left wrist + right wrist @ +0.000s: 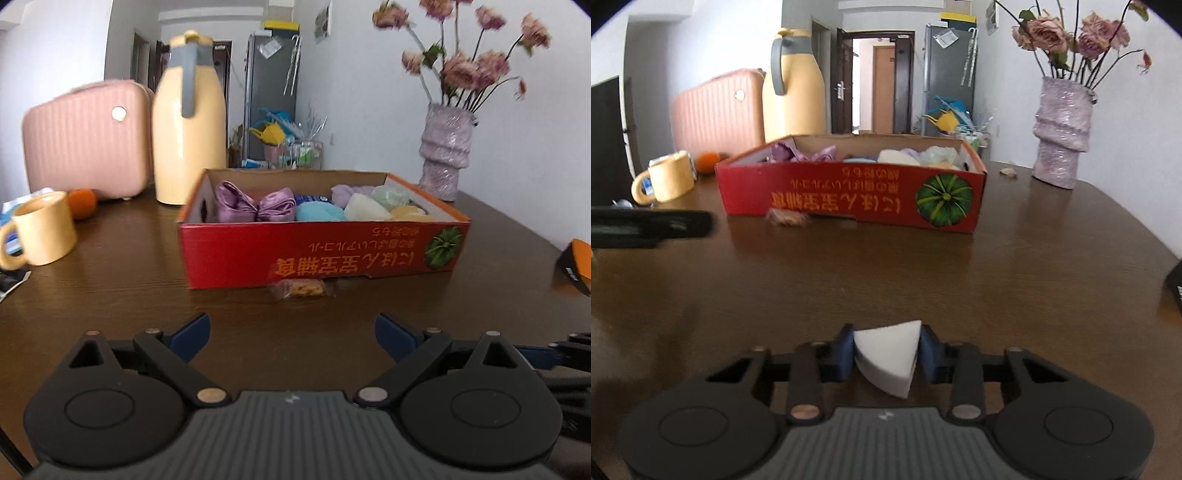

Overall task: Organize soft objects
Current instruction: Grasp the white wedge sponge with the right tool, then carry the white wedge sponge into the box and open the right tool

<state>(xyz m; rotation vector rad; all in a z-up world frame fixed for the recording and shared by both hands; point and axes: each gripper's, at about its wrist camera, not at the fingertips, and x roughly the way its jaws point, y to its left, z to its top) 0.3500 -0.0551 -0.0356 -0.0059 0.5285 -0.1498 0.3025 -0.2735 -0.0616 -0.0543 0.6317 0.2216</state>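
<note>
While right claw (886,350) grips sponge (886,356) | brown table (997,280) | red box (849,195)

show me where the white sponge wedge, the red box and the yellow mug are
white sponge wedge (886,352), right wrist view, front face.
red box (849,192), right wrist view, printed front wall.
yellow mug (46,230), left wrist view, side of its body.

Left gripper (291,334): jaws spread wide, blue pads well apart with nothing between them, held low and level. Right gripper (886,350): jaws drawn in, blue pads (842,354) pressing both sides of a white wedge-shaped sponge (886,356), held level, fingers pointing forward.
</note>
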